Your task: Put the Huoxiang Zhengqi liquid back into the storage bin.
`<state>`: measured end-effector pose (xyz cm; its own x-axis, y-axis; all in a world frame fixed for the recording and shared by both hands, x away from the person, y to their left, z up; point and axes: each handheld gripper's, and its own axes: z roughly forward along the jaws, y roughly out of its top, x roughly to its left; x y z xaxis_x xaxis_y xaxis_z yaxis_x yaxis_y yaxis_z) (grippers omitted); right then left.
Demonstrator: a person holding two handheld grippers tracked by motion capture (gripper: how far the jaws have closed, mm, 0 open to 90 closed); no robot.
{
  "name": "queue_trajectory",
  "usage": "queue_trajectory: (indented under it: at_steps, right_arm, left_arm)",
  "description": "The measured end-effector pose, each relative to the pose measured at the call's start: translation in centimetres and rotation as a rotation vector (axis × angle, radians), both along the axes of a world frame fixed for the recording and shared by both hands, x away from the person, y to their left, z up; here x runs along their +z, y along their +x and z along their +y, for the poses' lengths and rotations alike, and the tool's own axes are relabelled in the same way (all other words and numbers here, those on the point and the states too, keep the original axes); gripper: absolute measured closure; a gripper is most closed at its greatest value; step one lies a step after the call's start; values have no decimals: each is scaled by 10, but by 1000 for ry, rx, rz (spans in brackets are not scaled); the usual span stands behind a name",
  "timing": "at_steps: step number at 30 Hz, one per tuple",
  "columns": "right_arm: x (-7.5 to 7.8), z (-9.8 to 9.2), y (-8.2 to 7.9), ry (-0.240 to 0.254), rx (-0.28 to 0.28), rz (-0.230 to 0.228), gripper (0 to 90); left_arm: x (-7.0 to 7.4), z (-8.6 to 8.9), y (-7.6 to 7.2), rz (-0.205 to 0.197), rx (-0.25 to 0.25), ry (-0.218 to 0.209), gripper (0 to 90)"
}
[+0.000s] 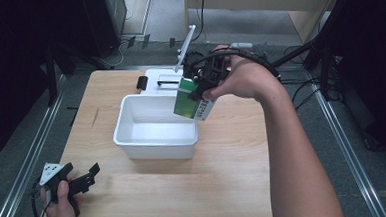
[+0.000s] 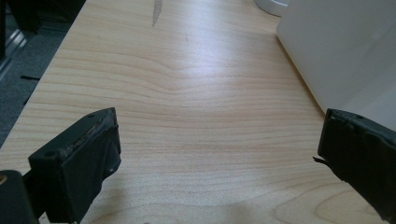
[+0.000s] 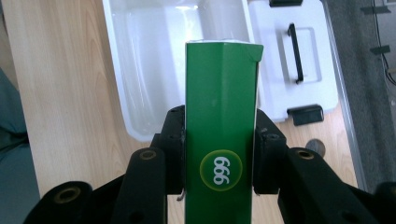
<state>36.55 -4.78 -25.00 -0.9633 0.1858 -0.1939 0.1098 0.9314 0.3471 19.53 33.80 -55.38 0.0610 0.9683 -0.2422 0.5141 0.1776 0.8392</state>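
Wood table (image 1: 150, 191), white tub (image 1: 155, 143) mid-table; the right gripper view adds a white lid (image 3: 299, 88) with black handle beyond it. Right gripper (image 1: 200, 88), arm stretched out, is clamped on a green box (image 1: 186, 105) marked "999", tilted above the tub's far right corner. Left gripper (image 1: 87, 176) rests at the near left edge, jaws wide, holding nothing.

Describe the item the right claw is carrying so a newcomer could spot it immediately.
Start at the white rectangular plastic tub in the middle of the wooden table. Above its far right corner, the right claw is shut on a tall green cardboard box. It is the scene's one green item, marked 999 in a yellow-ringed circle.
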Motion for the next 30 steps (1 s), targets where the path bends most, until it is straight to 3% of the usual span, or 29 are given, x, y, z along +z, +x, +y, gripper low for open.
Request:
queue_trajectory:
  at_steps: [5, 8, 13, 22, 23, 30]
  right_arm:
    - [-4, 14, 1, -2, 50, -12, 645]
    - [-13, 26, 2, -8, 108, -33, 645]
    - [-24, 37, 4, -26, 156, -37, 645]
    - [-47, 40, 9, -73, 184, -36, 645]
    - [-50, 40, 8, -75, 164, -26, 645]
    - [-67, 43, 12, -72, 187, -18, 645]
  left_arm:
    - [0, 0, 0, 4, -1, 0, 0]
    - [0, 0, 0, 4, 0, 0, 0]
    - [0, 0, 0, 1, 3, -6, 0]
    - [0, 1, 0, 7, -3, -4, 0]
    - [0, 1, 0, 6, -2, -4, 0]
    - [0, 0, 0, 8, 0, -5, 0]
